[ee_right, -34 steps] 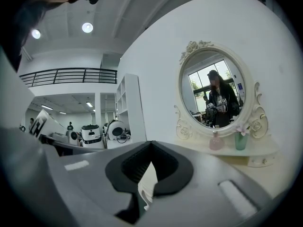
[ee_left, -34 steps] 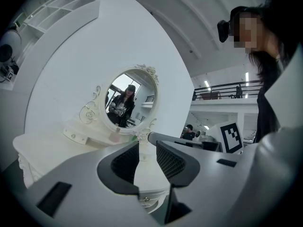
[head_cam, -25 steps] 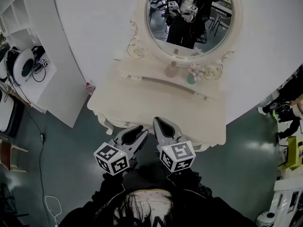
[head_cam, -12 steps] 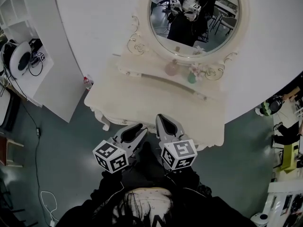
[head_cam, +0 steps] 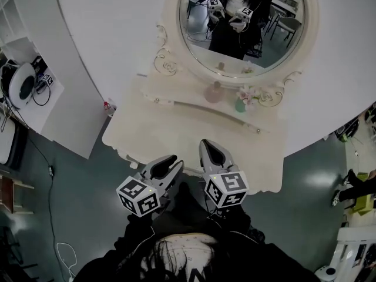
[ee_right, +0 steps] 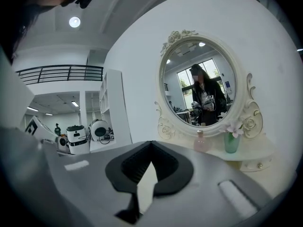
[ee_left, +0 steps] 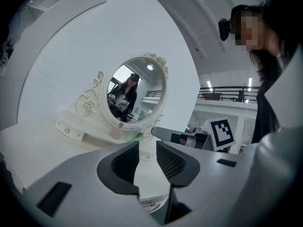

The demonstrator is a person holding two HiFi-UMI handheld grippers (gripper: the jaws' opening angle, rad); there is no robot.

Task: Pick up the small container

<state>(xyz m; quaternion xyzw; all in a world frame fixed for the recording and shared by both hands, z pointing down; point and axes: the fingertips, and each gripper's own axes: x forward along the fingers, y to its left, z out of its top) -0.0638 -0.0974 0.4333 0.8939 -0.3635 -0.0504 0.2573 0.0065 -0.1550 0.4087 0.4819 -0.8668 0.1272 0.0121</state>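
Bare tabletop runs from its scalloped near edge, partly hidden under the left gripper and right gripper, to the far shelf. The right jaws are pressed together and the left drawn to a slit, both empty. On the shelf the small container stands left of a green vase, its details too small to make out.

A cream dressing table is standing on the grey-green floor. A raised shelf is running along its 12 o'clock edge and carrying an oval mirror. A small pink container is sitting on that shelf under the glass. A green vase of pale flowers is standing just beside it at 3 o'clock.
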